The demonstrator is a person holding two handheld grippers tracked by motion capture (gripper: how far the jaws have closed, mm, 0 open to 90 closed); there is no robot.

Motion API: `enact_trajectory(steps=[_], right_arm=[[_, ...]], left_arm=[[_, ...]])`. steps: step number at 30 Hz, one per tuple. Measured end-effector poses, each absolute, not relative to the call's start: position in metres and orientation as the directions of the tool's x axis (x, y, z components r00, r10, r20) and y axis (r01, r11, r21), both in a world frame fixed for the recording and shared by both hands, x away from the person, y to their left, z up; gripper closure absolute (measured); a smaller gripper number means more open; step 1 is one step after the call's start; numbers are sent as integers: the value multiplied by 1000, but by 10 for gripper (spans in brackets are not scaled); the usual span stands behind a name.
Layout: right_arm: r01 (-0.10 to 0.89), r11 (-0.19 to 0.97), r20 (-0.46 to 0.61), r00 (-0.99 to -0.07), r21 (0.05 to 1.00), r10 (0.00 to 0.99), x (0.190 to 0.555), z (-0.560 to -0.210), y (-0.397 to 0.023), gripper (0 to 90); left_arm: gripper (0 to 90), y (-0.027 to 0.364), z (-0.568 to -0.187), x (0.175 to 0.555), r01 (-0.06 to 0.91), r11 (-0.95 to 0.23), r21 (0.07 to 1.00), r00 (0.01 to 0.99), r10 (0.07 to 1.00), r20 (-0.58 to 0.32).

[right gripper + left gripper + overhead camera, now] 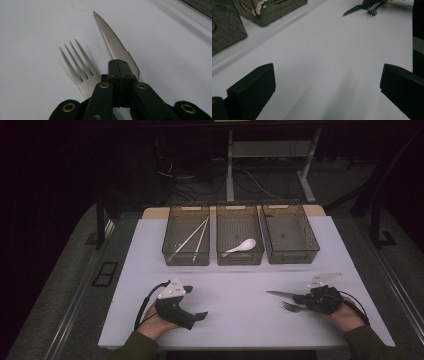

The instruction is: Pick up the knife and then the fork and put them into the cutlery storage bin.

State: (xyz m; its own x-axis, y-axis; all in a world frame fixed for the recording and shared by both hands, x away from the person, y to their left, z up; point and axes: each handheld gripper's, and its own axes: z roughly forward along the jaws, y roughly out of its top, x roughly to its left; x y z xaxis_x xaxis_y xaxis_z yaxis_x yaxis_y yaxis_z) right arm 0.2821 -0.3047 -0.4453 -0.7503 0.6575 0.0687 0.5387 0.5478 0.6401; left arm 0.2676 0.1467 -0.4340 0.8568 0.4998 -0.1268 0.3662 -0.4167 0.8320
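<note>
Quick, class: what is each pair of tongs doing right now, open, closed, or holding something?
Left tongs: open, nothing between the jaws, over the bare table.
Right tongs: closed, jaws pressed together above the knife and fork; a grip on either cannot be told.

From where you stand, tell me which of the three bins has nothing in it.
The right bin, nearest the right gripper, is empty. The left bin holds chopsticks, the middle bin a white spoon.
</note>
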Motion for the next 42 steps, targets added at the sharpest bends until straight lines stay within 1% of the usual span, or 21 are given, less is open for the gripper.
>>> enact_trajectory(steps=[10,16,19,21,22,23,24,25,27,29,33,35,42], right_arm=[[547,533,52,-727,646,684,303,-446,-306,898],[560,518,74,-721,647,689,309,-446,-307,896],[571,504,106,-723,648,683,308,-442,-310,807],[579,484,138,-722,656,678,307,-434,-312,685],[591,472,159,-717,655,678,306,-430,-314,639],[599,469,169,-715,649,679,306,-426,-315,625],[598,478,154,-713,643,684,306,-422,-317,610],[600,488,145,-712,634,687,306,-418,-319,573],[617,496,129,-696,610,707,307,-414,-323,528],[618,539,89,-700,573,708,309,-411,-327,470],[630,598,78,-718,495,692,315,-409,-332,509],[622,637,56,-734,455,676,316,-408,-330,548],[607,727,15,-771,322,637,323,-411,-321,644]], left_arm=[[0,146,-435,268,369,-419,829,857,499,-130],[0,146,-436,269,371,-419,829,856,500,-130],[0,147,-435,269,370,-419,829,856,500,-130],[0,147,-435,269,371,-420,828,856,500,-130],[0,147,-435,269,372,-419,828,856,501,-131],[0,147,-435,269,371,-420,828,856,500,-130],[0,147,-435,269,372,-419,829,855,501,-131],[0,147,-435,269,372,-419,828,856,500,-131],[0,147,-435,269,372,-420,828,856,499,-132],[0,147,-435,269,373,-420,827,857,499,-133],[0,147,-436,269,377,-420,826,856,499,-136],[0,146,-436,269,377,-424,824,857,497,-137],[0,146,-437,269,384,-425,820,856,497,-144]])
